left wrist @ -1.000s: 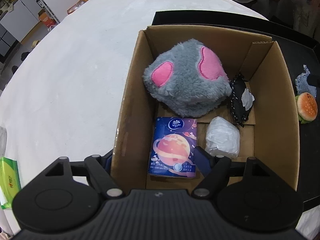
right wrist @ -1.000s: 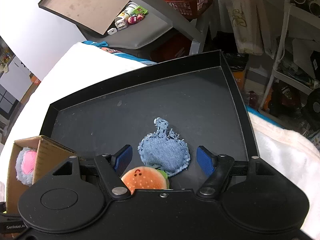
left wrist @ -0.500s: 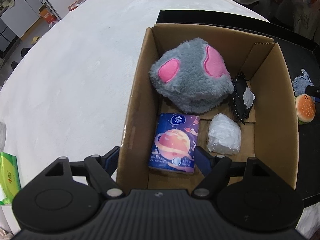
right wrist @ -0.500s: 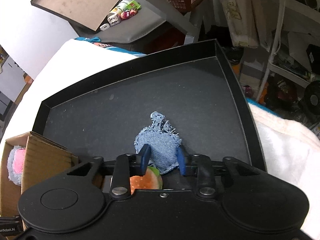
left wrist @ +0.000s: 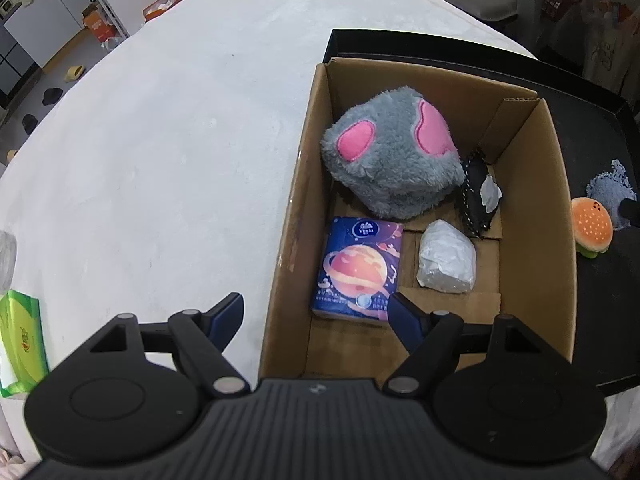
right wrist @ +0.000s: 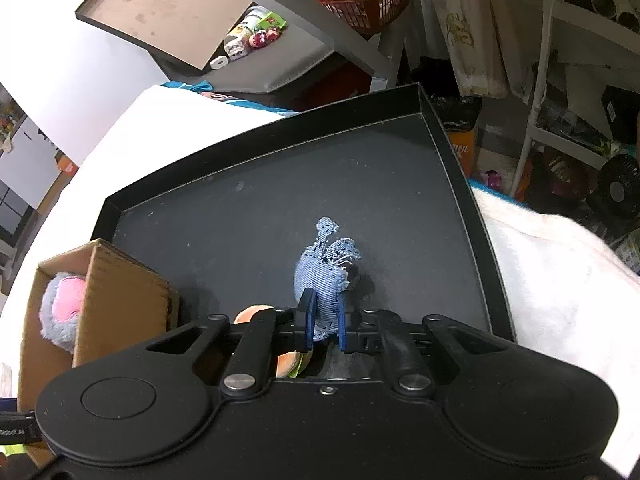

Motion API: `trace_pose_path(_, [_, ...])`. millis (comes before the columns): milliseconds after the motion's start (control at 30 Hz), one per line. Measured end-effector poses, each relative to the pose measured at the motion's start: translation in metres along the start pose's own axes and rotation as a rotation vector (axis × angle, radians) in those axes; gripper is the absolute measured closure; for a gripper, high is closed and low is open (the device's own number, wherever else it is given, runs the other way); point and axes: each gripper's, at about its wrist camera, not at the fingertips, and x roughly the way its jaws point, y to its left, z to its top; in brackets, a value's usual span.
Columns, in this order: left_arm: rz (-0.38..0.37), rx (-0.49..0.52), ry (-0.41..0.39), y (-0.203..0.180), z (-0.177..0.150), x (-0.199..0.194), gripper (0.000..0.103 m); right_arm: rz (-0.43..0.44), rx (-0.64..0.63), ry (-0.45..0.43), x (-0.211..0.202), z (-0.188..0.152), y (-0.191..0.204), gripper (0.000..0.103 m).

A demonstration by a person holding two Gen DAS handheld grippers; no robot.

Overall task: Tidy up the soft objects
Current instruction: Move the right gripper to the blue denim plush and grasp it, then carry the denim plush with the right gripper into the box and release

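Note:
My right gripper [right wrist: 323,326] is shut on the blue denim pouch [right wrist: 322,280], squeezing it upright over the black tray [right wrist: 256,216]. The denim pouch [left wrist: 610,192] also shows at the right edge of the left wrist view. A plush burger [left wrist: 591,226] lies on the tray beside it, partly hidden under my right gripper as the burger [right wrist: 250,314]. My left gripper [left wrist: 316,314] hangs open over the near left wall of the cardboard box [left wrist: 292,216]. Inside lie a grey plush with pink patches [left wrist: 390,160], a tissue pack [left wrist: 360,266], a white wad [left wrist: 446,258] and a black pouch [left wrist: 478,196].
The box [right wrist: 116,280] stands on the tray's left part, on a white table [left wrist: 160,140]. A green packet [left wrist: 20,334] lies at the table's left edge. Behind the tray are a grey desk [right wrist: 280,48], an orange basket [right wrist: 368,0] and shelving [right wrist: 568,80].
The right gripper's jaws closed from wide apart onto the denim pouch, bunching it up narrow. The left gripper stayed open and shifted a little left over the box wall.

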Motion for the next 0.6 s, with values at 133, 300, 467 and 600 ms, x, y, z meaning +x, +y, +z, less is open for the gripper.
trace_pose_path(133, [-0.015, -0.007, -0.006, 0.000, -0.003, -0.006, 0.025, 0.002, -0.003, -0.008, -0.012, 0.001, 0.001, 0.093])
trace_pose_path(300, [-0.036, -0.010, -0.017, -0.002, -0.006, -0.013, 0.025, 0.016, -0.017, -0.024, -0.030, 0.001, 0.006, 0.093])
trace_pose_path(467, [-0.051, -0.013, -0.025, 0.000, -0.008, -0.019, 0.025, 0.026, -0.039, -0.041, -0.047, -0.001, 0.019, 0.093])
trace_pose_path(600, [-0.061, -0.018, -0.032, 0.005, -0.011, -0.024, 0.025, 0.036, -0.050, -0.051, -0.058, -0.003, 0.028, 0.093])
